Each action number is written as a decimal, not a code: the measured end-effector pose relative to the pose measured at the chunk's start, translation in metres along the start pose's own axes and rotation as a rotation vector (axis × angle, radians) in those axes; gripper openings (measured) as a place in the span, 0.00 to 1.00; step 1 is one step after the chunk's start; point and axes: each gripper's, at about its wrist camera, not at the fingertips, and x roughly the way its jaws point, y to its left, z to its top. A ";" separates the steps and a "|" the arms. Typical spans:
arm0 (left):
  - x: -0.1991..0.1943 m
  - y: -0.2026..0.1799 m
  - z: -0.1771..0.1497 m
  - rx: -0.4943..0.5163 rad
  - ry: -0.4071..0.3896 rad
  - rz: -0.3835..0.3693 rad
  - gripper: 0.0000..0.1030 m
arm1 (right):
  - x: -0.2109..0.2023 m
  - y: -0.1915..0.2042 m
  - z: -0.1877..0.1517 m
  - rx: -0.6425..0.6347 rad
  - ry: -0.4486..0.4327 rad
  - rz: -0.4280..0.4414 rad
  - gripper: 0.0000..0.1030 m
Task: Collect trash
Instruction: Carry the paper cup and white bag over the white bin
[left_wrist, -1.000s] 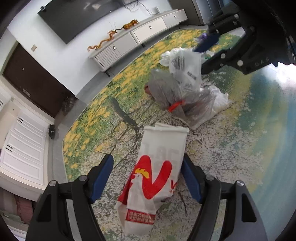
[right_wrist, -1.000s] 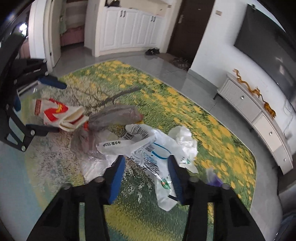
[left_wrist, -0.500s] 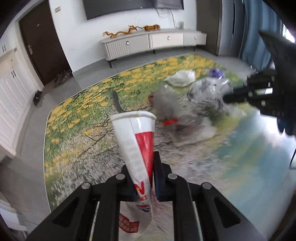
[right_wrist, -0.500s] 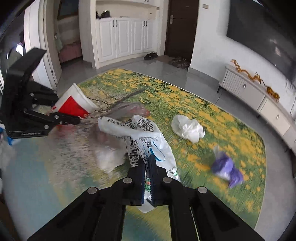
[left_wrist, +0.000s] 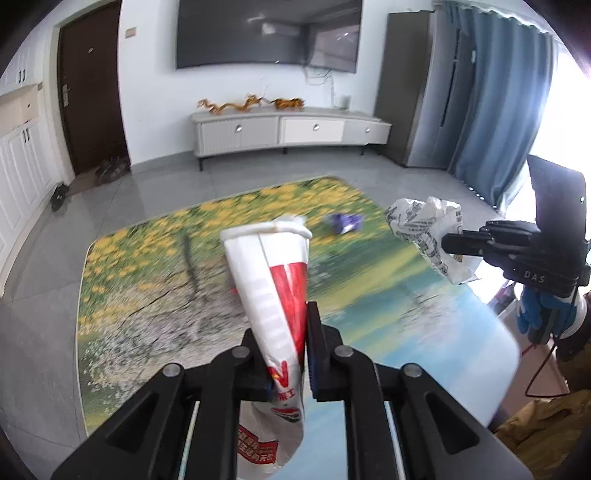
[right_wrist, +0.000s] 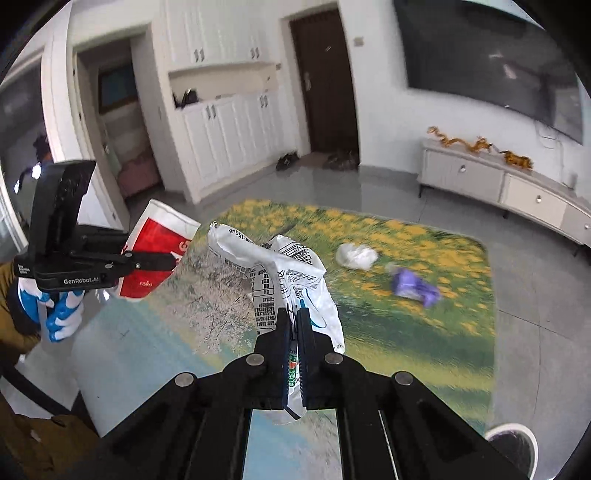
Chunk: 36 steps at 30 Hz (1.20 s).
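Observation:
My left gripper (left_wrist: 286, 325) is shut on a red-and-white paper bag (left_wrist: 275, 280), held up above the flower-printed rug (left_wrist: 147, 280). That bag (right_wrist: 155, 251) and the left gripper (right_wrist: 162, 260) also show at the left of the right wrist view. My right gripper (right_wrist: 294, 317) is shut on a white printed plastic bag (right_wrist: 284, 273), lifted off the rug (right_wrist: 424, 332). The same plastic bag (left_wrist: 428, 232) hangs from the right gripper (left_wrist: 448, 245) at the right of the left wrist view. A white crumpled wad (right_wrist: 356, 255) and a purple wrapper (right_wrist: 413, 286) lie on the rug.
A low white TV cabinet (left_wrist: 288, 131) stands against the far wall under a dark screen (left_wrist: 266, 33). White cupboards (right_wrist: 229, 133) and a dark door (right_wrist: 321, 81) line the other wall, with shoes (right_wrist: 317, 160) on the grey floor. Blue curtains (left_wrist: 495, 110) hang at the right.
Both grippers closed on their bags and rose from the rug, levelling out. The grey bag pile has dropped out of sight below them.

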 end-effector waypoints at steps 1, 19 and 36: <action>-0.002 -0.010 0.004 0.010 -0.008 -0.010 0.12 | -0.010 -0.004 -0.002 0.010 -0.013 -0.014 0.04; 0.163 -0.283 0.099 0.152 0.141 -0.382 0.12 | -0.154 -0.217 -0.140 0.619 -0.054 -0.440 0.04; 0.295 -0.357 0.109 0.009 0.323 -0.466 0.40 | -0.134 -0.283 -0.182 0.783 0.040 -0.580 0.21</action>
